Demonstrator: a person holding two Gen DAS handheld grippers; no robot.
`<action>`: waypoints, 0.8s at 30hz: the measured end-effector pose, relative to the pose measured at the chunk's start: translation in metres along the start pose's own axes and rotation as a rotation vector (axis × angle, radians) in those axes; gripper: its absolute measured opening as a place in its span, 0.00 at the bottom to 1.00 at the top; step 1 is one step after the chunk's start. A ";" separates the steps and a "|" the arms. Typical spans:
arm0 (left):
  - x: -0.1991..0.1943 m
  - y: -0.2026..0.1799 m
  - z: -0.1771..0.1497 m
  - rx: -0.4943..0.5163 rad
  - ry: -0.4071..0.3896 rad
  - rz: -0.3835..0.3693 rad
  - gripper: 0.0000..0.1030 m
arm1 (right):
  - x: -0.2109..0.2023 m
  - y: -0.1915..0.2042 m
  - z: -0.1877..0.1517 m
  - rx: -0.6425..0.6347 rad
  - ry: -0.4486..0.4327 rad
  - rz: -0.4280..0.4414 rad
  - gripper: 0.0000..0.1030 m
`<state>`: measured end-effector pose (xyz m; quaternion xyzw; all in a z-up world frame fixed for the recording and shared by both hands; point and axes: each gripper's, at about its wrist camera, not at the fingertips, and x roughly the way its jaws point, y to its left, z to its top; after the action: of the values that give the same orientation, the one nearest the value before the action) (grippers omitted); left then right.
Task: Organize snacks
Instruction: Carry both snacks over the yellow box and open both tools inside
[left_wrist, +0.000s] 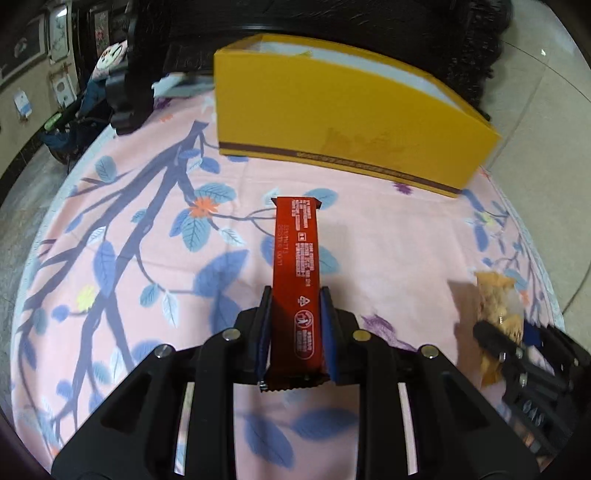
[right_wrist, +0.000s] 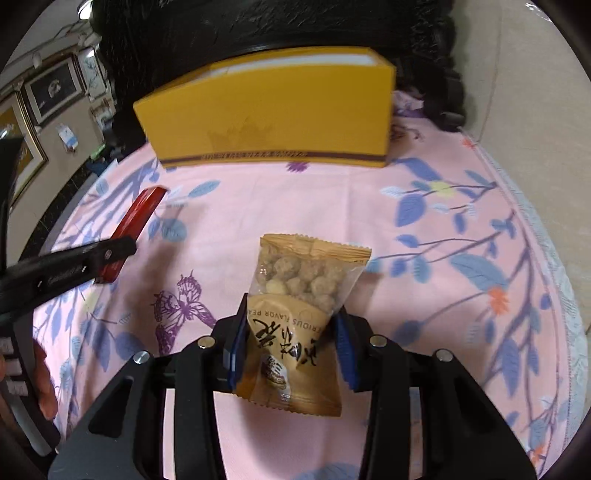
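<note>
While the yellow box (left_wrist: 332, 110) waits at frame top, left gripper (left_wrist: 295, 306) clamps a red bar (left_wrist: 295, 266), right gripper (right_wrist: 291, 328) a peanut packet (right_wrist: 303, 295); neither boxed yet

The red snack bar (left_wrist: 295, 291) wears a smooth, glossy foil-like wrapper with crimped ends, while the peanut packet (right_wrist: 301, 317) is shiny film, clear over the nuts and printed tan below. The yellow box (left_wrist: 332, 122) looks like matt cardboard with a white inner face. A soft, matt printed cloth (right_wrist: 424, 258) covers the worktop, and both grippers' frames are matt black plastic with bright metal screw heads.
</note>
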<state>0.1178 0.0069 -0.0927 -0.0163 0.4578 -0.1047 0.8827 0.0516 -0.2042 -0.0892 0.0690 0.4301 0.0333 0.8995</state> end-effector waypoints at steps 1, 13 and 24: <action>-0.007 -0.008 -0.004 0.010 -0.004 0.009 0.23 | -0.002 -0.003 0.000 0.007 -0.004 0.005 0.40; -0.028 -0.045 0.069 0.106 -0.065 0.013 0.23 | -0.012 0.000 0.101 -0.021 -0.015 0.173 0.40; 0.030 -0.037 0.249 0.080 -0.080 0.111 0.23 | 0.047 0.025 0.262 -0.008 -0.060 0.052 0.40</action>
<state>0.3302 -0.0517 0.0323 0.0401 0.4179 -0.0732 0.9047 0.2852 -0.1991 0.0414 0.0776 0.4009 0.0561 0.9111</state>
